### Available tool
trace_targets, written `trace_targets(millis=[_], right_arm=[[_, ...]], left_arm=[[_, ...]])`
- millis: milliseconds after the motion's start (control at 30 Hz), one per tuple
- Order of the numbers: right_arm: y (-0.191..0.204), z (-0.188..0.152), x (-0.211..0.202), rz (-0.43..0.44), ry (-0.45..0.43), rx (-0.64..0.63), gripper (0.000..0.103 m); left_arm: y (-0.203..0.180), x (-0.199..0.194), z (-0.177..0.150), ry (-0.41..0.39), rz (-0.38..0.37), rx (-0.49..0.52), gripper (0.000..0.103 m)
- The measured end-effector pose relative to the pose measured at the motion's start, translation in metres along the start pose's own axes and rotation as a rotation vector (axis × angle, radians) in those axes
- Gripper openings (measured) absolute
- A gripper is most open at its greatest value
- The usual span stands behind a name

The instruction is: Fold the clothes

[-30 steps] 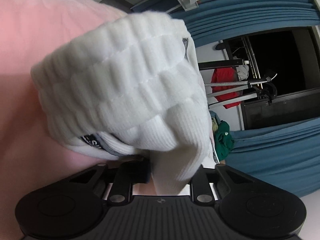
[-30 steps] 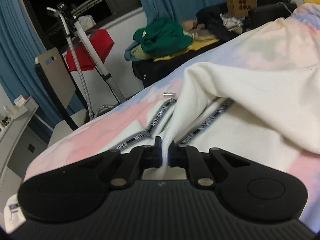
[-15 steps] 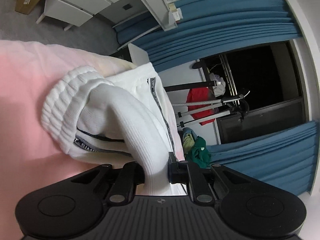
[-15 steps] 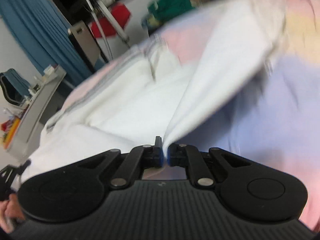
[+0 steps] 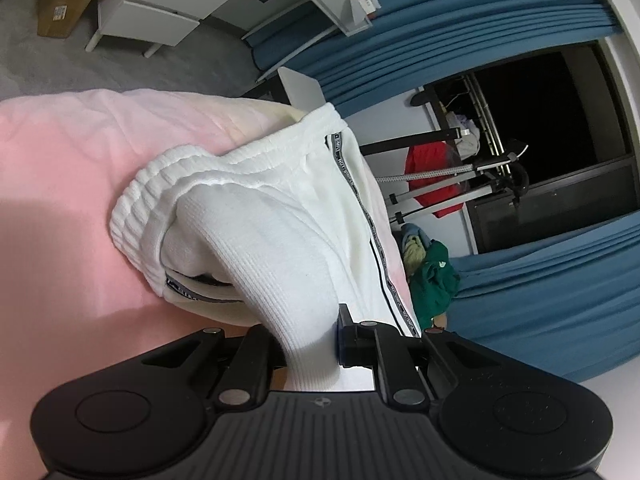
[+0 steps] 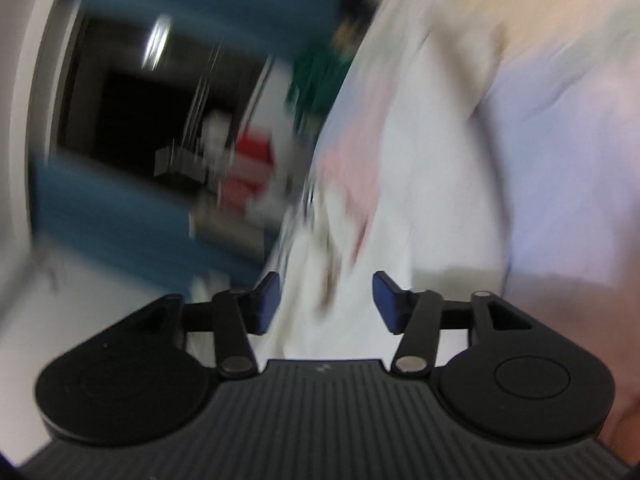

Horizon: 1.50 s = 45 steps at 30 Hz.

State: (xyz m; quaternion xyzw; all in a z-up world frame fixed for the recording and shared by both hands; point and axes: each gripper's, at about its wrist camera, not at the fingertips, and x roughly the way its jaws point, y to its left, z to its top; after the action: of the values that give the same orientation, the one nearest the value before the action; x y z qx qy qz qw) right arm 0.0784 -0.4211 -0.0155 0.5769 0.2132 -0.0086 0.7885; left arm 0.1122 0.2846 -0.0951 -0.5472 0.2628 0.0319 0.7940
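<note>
White sweatpants with a black lettered side stripe lie bunched on a pink and pastel bedspread. My left gripper is shut on a thick fold of the white fabric near the ribbed cuff. In the right wrist view the picture is heavily blurred; my right gripper is open, its blue pads spread apart over the white sweatpants, holding nothing.
A white drawer unit and a cardboard box stand on the grey floor. Blue curtains, a metal stand with a red garment and a pile of green clothes are beyond the bed.
My right gripper has opened and let go of the white fabric, and it is swinging fast. My left gripper still grips its fold, which has settled lower onto the bedspread.
</note>
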Motion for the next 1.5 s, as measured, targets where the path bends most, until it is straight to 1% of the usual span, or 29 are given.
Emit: trace_targets(millis=[33, 100, 167, 200, 233, 267, 300, 367, 433, 500, 567, 600, 667, 700, 733, 800, 933, 967, 1033, 1100, 1167, 1233, 1267, 1300, 1333, 1400, 1433, 1467, 1500], right_arm=[[-0.006, 0.013, -0.006, -0.007, -0.057, 0.055, 0.057], [-0.028, 0.04, -0.006, -0.127, -0.138, 0.172, 0.056], [-0.052, 0.06, 0.006, -0.198, -0.159, 0.291, 0.055], [-0.06, 0.068, 0.013, -0.217, -0.169, 0.32, 0.052], [-0.063, 0.077, 0.023, -0.243, -0.179, 0.317, 0.052], [-0.064, 0.086, 0.034, -0.263, -0.182, 0.281, 0.052], [-0.063, 0.093, 0.046, -0.266, -0.179, 0.244, 0.052], [-0.065, 0.101, 0.069, -0.254, -0.188, 0.211, 0.052], [-0.065, 0.107, 0.093, -0.269, -0.175, 0.148, 0.053], [-0.071, 0.111, 0.115, -0.341, -0.164, 0.085, 0.053], [-0.075, 0.112, 0.127, -0.339, -0.206, 0.069, 0.051], [-0.071, 0.112, 0.13, -0.319, -0.213, 0.026, 0.038], [-0.063, 0.113, 0.135, -0.284, -0.23, -0.059, 0.014], [-0.056, 0.112, 0.132, -0.291, -0.252, -0.084, 0.011], [-0.049, 0.111, 0.129, -0.295, -0.278, -0.107, 0.011], [-0.029, 0.113, 0.112, -0.288, -0.367, -0.149, 0.01], [0.016, 0.12, 0.078, -0.35, -0.55, -0.328, 0.01], [0.026, 0.121, 0.07, -0.369, -0.595, -0.373, 0.01], [0.031, 0.123, 0.066, -0.458, -0.662, -0.448, 0.01], [0.022, 0.131, 0.066, -0.547, -0.688, -0.497, 0.012], [0.001, 0.137, 0.069, -0.61, -0.66, -0.519, 0.013], [-0.018, 0.146, 0.068, -0.631, -0.626, -0.497, 0.013], [-0.027, 0.15, 0.065, -0.627, -0.599, -0.464, 0.014], [-0.034, 0.153, 0.06, -0.624, -0.58, -0.433, 0.019], [-0.036, 0.151, 0.054, -0.616, -0.598, -0.411, 0.025], [-0.039, 0.148, 0.041, -0.601, -0.635, -0.368, 0.053], [-0.041, 0.146, 0.035, -0.594, -0.654, -0.346, 0.056], [-0.042, 0.145, 0.029, -0.586, -0.672, -0.324, 0.064], [-0.044, 0.143, 0.022, -0.579, -0.69, -0.302, 0.064]], left_arm=[[-0.001, 0.005, 0.003, 0.01, -0.002, -0.003, 0.013], [-0.002, 0.014, 0.009, 0.029, -0.002, -0.005, 0.013], [-0.003, 0.022, 0.015, 0.048, 0.003, 0.008, 0.014], [-0.003, 0.023, 0.016, 0.054, 0.006, 0.023, 0.013], [-0.004, 0.025, 0.017, 0.055, 0.013, 0.041, 0.014], [-0.006, 0.026, 0.018, 0.055, 0.02, 0.06, 0.014], [-0.007, 0.028, 0.017, 0.054, 0.031, 0.078, 0.014], [-0.01, 0.031, 0.016, 0.052, 0.054, 0.111, 0.014], [-0.012, 0.036, 0.015, 0.045, 0.067, 0.128, 0.014], [-0.011, 0.038, 0.016, 0.042, 0.069, 0.132, 0.014], [-0.01, 0.038, 0.017, 0.039, 0.066, 0.13, 0.014], [-0.009, 0.038, 0.018, 0.037, 0.064, 0.128, 0.014], [-0.008, 0.037, 0.019, 0.033, 0.06, 0.125, 0.014], [-0.008, 0.037, 0.019, 0.032, 0.058, 0.124, 0.014], [-0.007, 0.037, 0.019, 0.03, 0.056, 0.122, 0.013], [-0.006, 0.037, 0.02, 0.027, 0.052, 0.119, 0.013], [-0.004, 0.036, 0.022, 0.02, 0.043, 0.113, 0.013], [-0.004, 0.036, 0.022, 0.019, 0.043, 0.113, 0.013], [-0.004, 0.035, 0.021, 0.017, 0.044, 0.116, 0.013], [-0.005, 0.034, 0.02, 0.015, 0.045, 0.119, 0.013], [-0.005, 0.034, 0.02, 0.014, 0.046, 0.116, 0.013], [-0.004, 0.034, 0.02, 0.015, 0.046, 0.107, 0.013], [-0.004, 0.034, 0.02, 0.014, 0.047, 0.105, 0.013], [-0.004, 0.034, 0.02, 0.014, 0.05, 0.105, 0.013], [-0.004, 0.034, 0.02, 0.012, 0.052, 0.106, 0.013], [-0.005, 0.034, 0.019, 0.01, 0.056, 0.107, 0.013], [-0.005, 0.034, 0.018, 0.01, 0.056, 0.107, 0.013], [-0.005, 0.033, 0.018, 0.011, 0.056, 0.105, 0.013], [-0.004, 0.033, 0.018, 0.011, 0.054, 0.103, 0.013]])
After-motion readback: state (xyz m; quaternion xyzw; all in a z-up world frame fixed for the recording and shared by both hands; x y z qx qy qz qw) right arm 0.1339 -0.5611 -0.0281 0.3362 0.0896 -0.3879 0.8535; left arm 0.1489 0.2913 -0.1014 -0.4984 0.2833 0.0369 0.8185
